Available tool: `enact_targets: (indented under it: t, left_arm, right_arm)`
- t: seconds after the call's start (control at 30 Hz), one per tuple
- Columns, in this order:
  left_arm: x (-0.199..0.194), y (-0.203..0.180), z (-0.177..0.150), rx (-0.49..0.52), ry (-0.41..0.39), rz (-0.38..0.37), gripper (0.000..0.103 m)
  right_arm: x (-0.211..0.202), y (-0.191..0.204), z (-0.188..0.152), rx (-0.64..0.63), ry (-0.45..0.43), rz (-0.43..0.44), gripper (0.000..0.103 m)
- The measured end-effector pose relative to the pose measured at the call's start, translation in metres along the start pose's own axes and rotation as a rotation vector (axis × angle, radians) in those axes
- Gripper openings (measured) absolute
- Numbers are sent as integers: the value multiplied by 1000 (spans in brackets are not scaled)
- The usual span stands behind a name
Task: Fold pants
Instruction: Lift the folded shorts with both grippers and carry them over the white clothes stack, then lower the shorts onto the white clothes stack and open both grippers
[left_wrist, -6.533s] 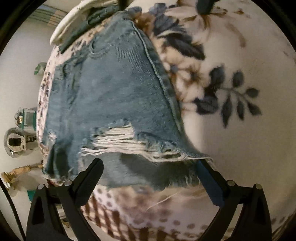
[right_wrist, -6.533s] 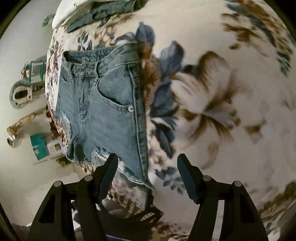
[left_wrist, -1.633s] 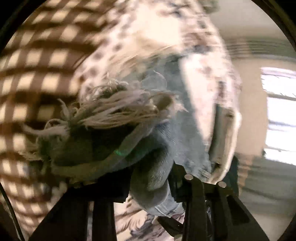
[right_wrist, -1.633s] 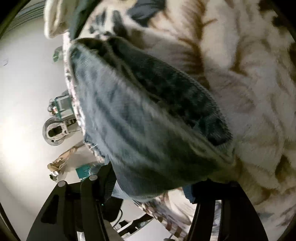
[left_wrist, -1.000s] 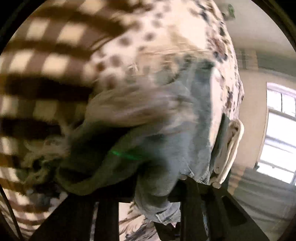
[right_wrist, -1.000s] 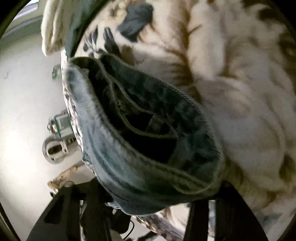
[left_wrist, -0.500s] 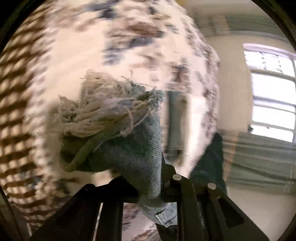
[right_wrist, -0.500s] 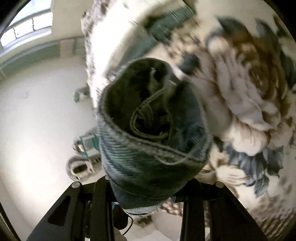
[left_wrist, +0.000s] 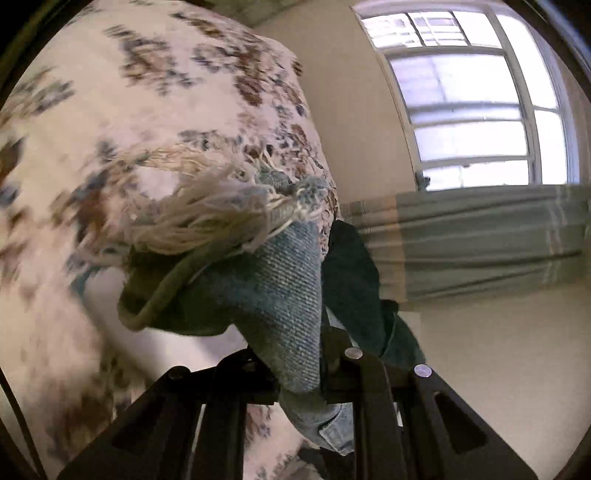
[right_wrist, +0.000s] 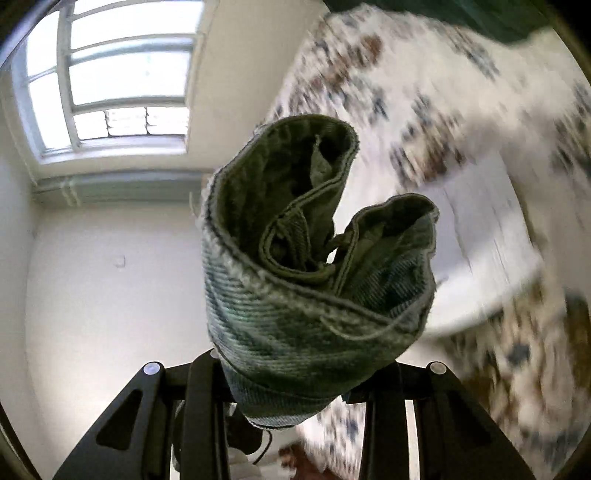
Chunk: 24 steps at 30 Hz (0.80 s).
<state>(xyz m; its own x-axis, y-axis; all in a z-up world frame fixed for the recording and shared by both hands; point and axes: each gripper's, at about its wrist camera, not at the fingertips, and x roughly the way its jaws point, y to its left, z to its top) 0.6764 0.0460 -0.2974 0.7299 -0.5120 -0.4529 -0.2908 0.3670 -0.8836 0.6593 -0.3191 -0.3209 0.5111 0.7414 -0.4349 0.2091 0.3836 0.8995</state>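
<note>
Floral bedspread (left_wrist: 110, 110) edge behind gripped shorts (left_wrist: 280, 295)

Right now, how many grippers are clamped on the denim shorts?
2. The left gripper pinches the frayed blue denim shorts near the hem; the right gripper grips their bunched waistband end.

I see faded blue denim shorts (left_wrist: 291, 295) with a whitish frayed fringe (left_wrist: 207, 218) and olive-green inner seams. The bedspread (left_wrist: 110, 110) is cream with blurred brown and blue flowers. Both grippers look black.
</note>
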Motion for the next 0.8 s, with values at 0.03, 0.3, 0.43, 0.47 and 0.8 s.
enact_targets:
  t: [0.03, 0.3, 0.43, 0.47, 0.8]
  left_arm:
    - [18, 4, 8, 18, 15, -7, 12]
    - [116, 167, -12, -75, 170, 218, 12]
    - [104, 180, -29, -16, 181, 198, 13]
    - [101, 179, -30, -13, 182, 196, 13]
    - [63, 169, -34, -8, 237, 291, 31]
  right_arm:
    - [8, -9, 11, 2, -12, -6, 35]
    - [92, -179, 24, 156, 73, -219, 35]
    - [92, -195, 23, 165, 67, -191, 35]
    - [92, -193, 24, 156, 68, -193, 35]
    - [99, -188, 35, 210, 120, -279, 57]
